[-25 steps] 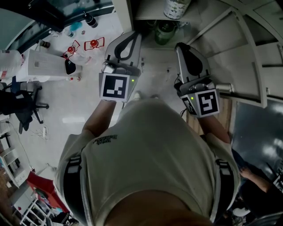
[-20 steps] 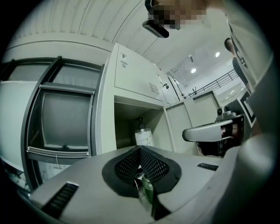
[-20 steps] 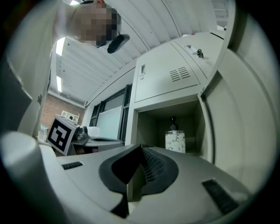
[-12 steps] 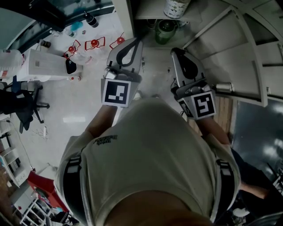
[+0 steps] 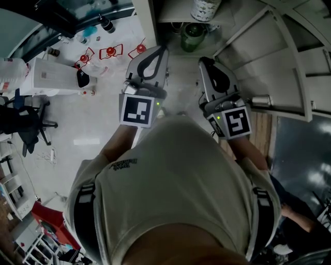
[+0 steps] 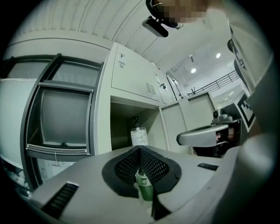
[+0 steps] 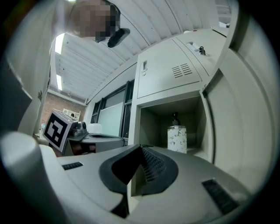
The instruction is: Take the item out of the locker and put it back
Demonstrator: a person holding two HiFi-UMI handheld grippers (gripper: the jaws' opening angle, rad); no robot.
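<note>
Both grippers are held up in front of an open locker. On its shelf stands a pale patterned pump bottle. A green bottle stands lower down, and the left gripper view shows this green bottle through the gap under the jaws. My left gripper is shut, its tips meeting with nothing held. My right gripper is shut and empty too. Both are short of the locker and touch neither bottle.
The locker door stands swung open on the right. More locker doors run above and beside the opening. On the floor to the left are a white box, small red items and an office chair.
The right gripper has shifted a little to the left, nearer the left one. The left gripper has barely moved. Both stay shut.
</note>
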